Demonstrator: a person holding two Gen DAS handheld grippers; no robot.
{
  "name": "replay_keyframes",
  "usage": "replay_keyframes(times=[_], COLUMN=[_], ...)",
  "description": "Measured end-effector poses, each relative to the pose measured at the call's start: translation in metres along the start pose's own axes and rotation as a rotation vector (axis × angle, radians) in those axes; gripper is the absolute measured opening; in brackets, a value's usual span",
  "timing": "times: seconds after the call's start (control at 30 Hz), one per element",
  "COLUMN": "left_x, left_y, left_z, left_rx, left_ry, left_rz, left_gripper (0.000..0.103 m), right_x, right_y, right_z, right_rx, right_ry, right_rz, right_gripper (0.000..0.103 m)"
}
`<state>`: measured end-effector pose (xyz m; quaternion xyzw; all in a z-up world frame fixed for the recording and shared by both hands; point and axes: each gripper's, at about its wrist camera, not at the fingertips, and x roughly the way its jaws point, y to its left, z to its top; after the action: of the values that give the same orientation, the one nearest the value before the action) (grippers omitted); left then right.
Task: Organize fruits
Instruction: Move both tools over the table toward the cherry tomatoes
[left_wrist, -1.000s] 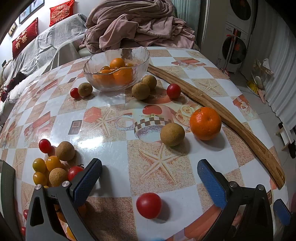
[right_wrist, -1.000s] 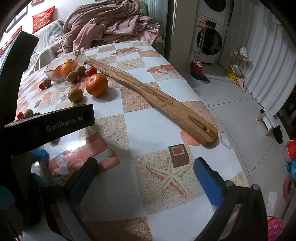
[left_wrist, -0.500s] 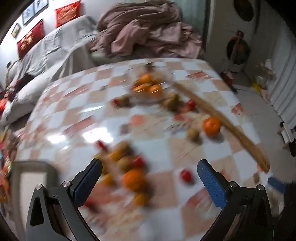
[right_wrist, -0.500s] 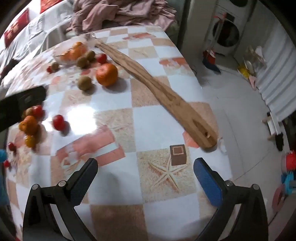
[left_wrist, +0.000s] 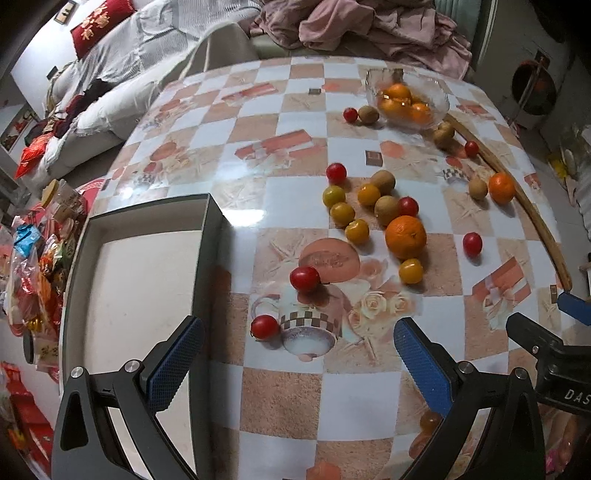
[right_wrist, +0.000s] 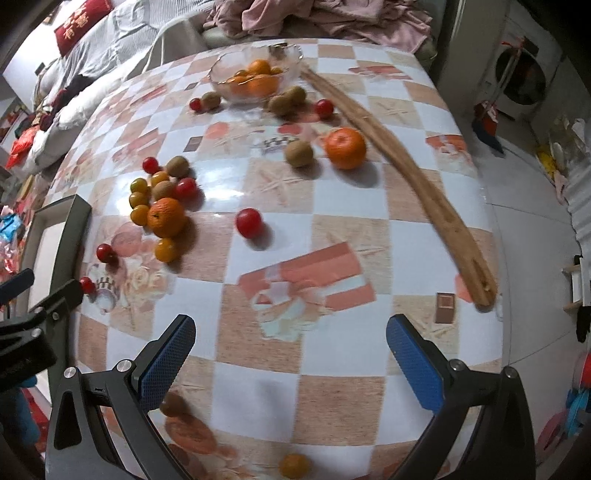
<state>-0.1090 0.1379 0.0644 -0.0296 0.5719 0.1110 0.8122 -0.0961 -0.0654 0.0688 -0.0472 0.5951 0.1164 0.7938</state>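
Observation:
Loose fruit lies on the checkered table: a cluster of small yellow, brown and red fruits around a big orange (left_wrist: 405, 236) (right_wrist: 166, 217), red tomatoes (left_wrist: 304, 278) (right_wrist: 249, 222), and a second orange (left_wrist: 501, 188) (right_wrist: 345, 147) beside a brown fruit (right_wrist: 299, 153). A glass bowl (left_wrist: 406, 99) (right_wrist: 255, 79) at the far side holds oranges. A dark-rimmed white tray (left_wrist: 144, 258) (right_wrist: 59, 236) sits at the left. My left gripper (left_wrist: 295, 360) is open and empty above the near table. My right gripper (right_wrist: 290, 356) is open and empty.
A long wooden board (left_wrist: 524, 206) (right_wrist: 402, 173) runs along the table's right side. A sofa with pink blankets (left_wrist: 369, 26) stands behind. Snack packets (left_wrist: 33, 266) lie left of the tray. Two small fruits (right_wrist: 293, 465) lie near the front edge.
Both grippers have pulled back and risen. The left one has swung leftward, bringing the tray into its view. Both stay open and empty.

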Motion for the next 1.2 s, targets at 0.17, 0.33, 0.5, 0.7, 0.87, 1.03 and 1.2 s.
replay_keyframes(times=[0.17,0.33,0.5,0.7,0.87,1.03,1.2], left_x=[-0.002,0.002,0.007,0.009,0.012,0.016,0.019], left_y=[0.004,0.008,0.011,0.012,0.011,0.01,0.009], left_z=[0.007,0.009,0.009,0.013,0.015,0.017,0.019], left_rx=[0.006,0.018,0.015,0.02,0.022,0.019,0.019], left_ry=[0.023,0.04,0.057,0.056,0.063,0.068,0.073], left_rz=[-0.029,-0.032,-0.035,-0.044,-0.046,-0.046,-0.047], left_gripper=[0.103,0.103,0.103,0.103,0.103,0.103,0.103], right_x=[-0.004,-0.007,-0.003,-0.001,0.001,0.005,0.008], right_y=[0.012,0.017,0.013,0.012,0.014,0.017,0.018], right_z=[0.008,0.013,0.014,0.014,0.015,0.017,0.02], right_rx=[0.001,0.009,0.042,0.055,0.057,0.055,0.056], right_ry=[0.011,0.01,0.029,0.041,0.043,0.047,0.054], right_rz=[-0.002,-0.003,-0.001,-0.005,-0.002,0.001,0.003], right_gripper=[0.103,0.103,0.103,0.103,0.103,0.103,0.103])
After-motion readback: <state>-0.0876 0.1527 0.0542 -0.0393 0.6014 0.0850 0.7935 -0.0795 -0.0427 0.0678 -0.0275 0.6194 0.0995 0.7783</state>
